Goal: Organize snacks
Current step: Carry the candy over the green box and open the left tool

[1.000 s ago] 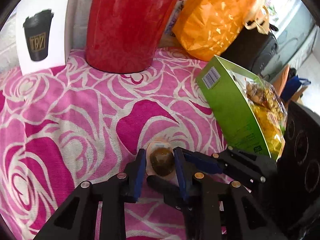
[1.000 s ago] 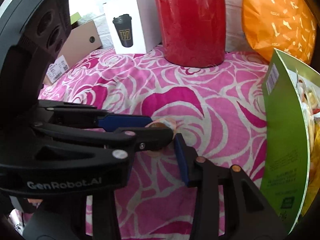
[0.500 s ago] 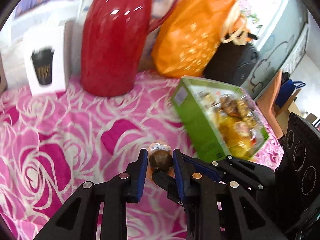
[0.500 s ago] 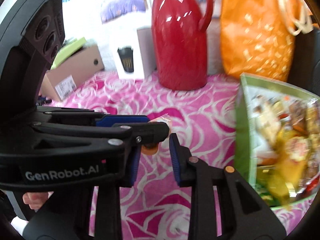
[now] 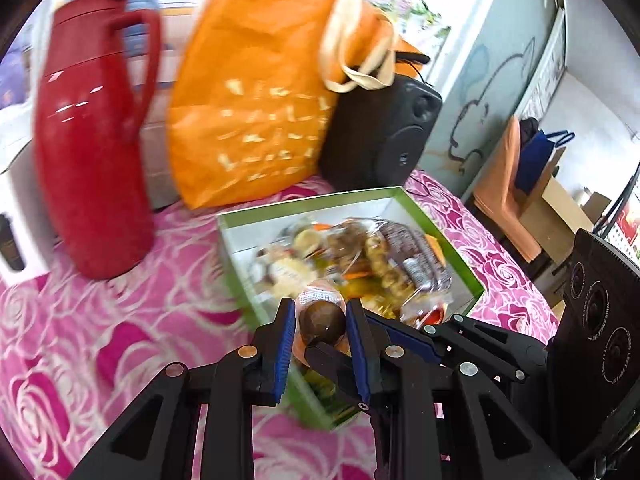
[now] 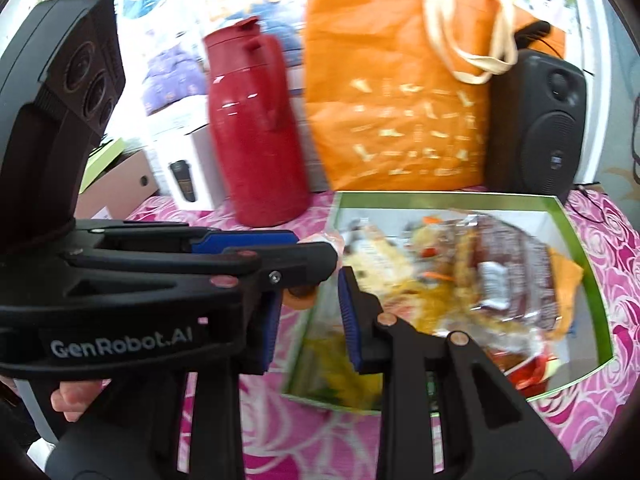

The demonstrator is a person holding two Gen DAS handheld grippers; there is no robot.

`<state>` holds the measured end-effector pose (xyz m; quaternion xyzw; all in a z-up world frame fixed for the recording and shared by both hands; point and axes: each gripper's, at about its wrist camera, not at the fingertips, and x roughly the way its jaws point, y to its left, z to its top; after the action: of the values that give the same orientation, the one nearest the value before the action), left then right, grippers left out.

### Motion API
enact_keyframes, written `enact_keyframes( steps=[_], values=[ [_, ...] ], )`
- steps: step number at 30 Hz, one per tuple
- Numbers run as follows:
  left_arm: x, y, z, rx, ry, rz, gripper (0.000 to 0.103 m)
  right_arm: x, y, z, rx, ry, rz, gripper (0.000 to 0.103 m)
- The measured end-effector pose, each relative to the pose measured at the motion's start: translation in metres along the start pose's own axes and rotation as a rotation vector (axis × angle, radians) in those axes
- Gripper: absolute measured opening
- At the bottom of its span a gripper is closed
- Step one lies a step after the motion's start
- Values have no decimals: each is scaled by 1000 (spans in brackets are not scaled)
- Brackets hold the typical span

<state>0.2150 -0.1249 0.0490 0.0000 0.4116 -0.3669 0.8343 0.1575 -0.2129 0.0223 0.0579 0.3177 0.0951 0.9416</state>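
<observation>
I hold the snack (image 5: 322, 322), a brown ball in a clear wrapper with an orange edge, pinched between the blue pads of my left gripper (image 5: 320, 338). Both pads press its sides, so the hold looks firm. My right gripper (image 6: 308, 304) is crossed with the left at the tips. The snack's orange edge shows between its jaws, but whether its pads bear on it I cannot tell; the left gripper's finger hides the contact. My judgement is that both grippers steady one small, slippery item for the carry.

The snack hangs over the near edge of the green box (image 5: 440, 236), which lies open and already holds mixed packets. I judge the drop into the box is the step in hand.

The surface is a pink rose-patterned cloth (image 5: 120, 320). Behind the box stand a red jug (image 5: 92, 160), an orange bag (image 5: 256, 112) and a black speaker (image 5: 380, 136), close together. A white carton (image 6: 188, 160) stands left of the jug. Both views are blurred.
</observation>
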Motion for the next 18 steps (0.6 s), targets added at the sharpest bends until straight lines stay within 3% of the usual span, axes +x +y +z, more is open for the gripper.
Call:
enact_keyframes(
  steps=[4, 5, 6, 7, 8, 10, 13, 18],
  values=[
    [18, -9, 8, 9, -4, 9, 29, 4, -19, 1, 5, 1, -1, 31],
    [18, -9, 8, 11, -17, 28, 41, 4, -21, 1, -2, 3, 3, 35],
    [17, -9, 9, 8, -43, 75, 55, 5, -23, 1, -14, 6, 1, 55],
    [14, -8, 8, -3, -69, 122, 86, 4, -24, -1, -24, 0, -15, 75],
    [9, -6, 8, -22, -111, 167, 95, 1, -25, -3, -32, -22, -44, 79],
    [-2, 1, 8, -64, -178, 197, 100, -4, -26, -5, -51, -53, -58, 84],
    [-10, 11, 10, -134, -183, 252, 102, -6, -27, -6, -46, -42, -41, 93],
    [-30, 8, 3, -139, -191, 316, 102, -24, -25, -6, -32, -35, -42, 100]
  ],
)
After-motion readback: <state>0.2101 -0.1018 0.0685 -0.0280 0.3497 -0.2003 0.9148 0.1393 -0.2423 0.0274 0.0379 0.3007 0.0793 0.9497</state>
